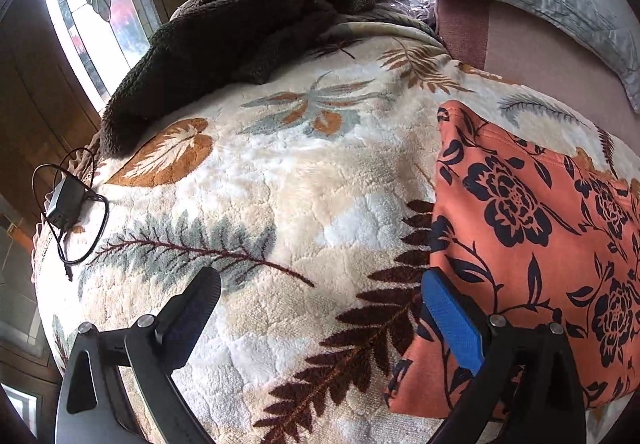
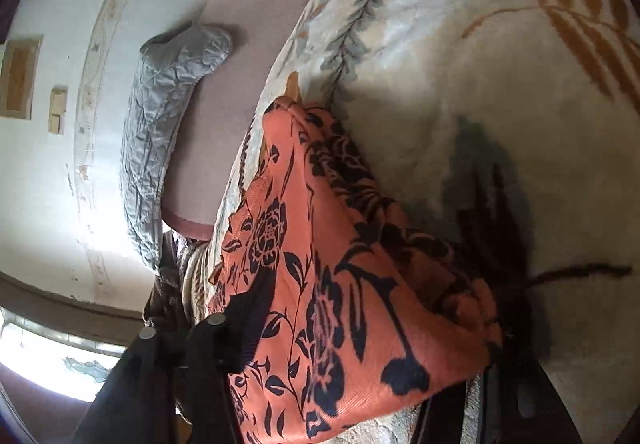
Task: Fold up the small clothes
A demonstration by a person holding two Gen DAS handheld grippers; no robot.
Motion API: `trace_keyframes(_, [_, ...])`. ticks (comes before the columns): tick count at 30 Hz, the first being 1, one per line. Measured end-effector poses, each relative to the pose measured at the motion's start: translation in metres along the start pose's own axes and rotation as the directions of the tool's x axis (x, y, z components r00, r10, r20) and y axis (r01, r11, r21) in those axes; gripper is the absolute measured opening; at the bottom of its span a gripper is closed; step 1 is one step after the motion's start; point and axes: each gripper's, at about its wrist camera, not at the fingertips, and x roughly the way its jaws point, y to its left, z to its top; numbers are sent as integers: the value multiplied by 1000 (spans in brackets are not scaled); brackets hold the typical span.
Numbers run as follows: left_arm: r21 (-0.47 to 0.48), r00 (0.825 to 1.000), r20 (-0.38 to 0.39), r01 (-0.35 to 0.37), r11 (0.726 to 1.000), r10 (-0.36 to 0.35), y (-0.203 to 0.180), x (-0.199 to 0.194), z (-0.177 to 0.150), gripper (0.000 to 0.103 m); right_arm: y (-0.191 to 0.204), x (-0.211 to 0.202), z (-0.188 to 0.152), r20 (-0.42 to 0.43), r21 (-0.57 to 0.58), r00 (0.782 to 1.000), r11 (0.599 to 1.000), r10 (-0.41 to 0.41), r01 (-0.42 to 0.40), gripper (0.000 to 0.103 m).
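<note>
Presently: garment on bed blanket, bunched between right claw jaws, grip unconfirmed; left claw apart, empty; risk: cloth slips, fold skews.

The one garment in play is a small orange garment printed with dark navy roses, leaves and trailing stems, made of a finely ribbed knit. In the left wrist view it lies flat and folded on the cream leaf-patterned blanket of the bed, with a straight edge toward the middle of the bed and a stitched hem running along its far side. In the right wrist view the same cloth is bunched and rumpled, one narrow folded end pointing away across the blanket.
</note>
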Motion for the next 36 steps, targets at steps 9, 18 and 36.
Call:
trace_keyframes(9, [-102, 999, -26, -32, 994, 30, 42, 5, 3, 100, 89, -11, -28, 81, -317, 995, 945, -50, 74, 18])
trace_keyframes(18, [-204, 998, -18, -70, 976, 67, 91, -3, 3, 100, 229, 5, -123, 22, -632, 1000, 775, -7, 19, 19])
trace_keyframes(36, [-276, 997, 70, 57, 959, -39, 118, -21, 10, 100, 233, 94, -259, -445, -617, 895, 735, -32, -281, 83])
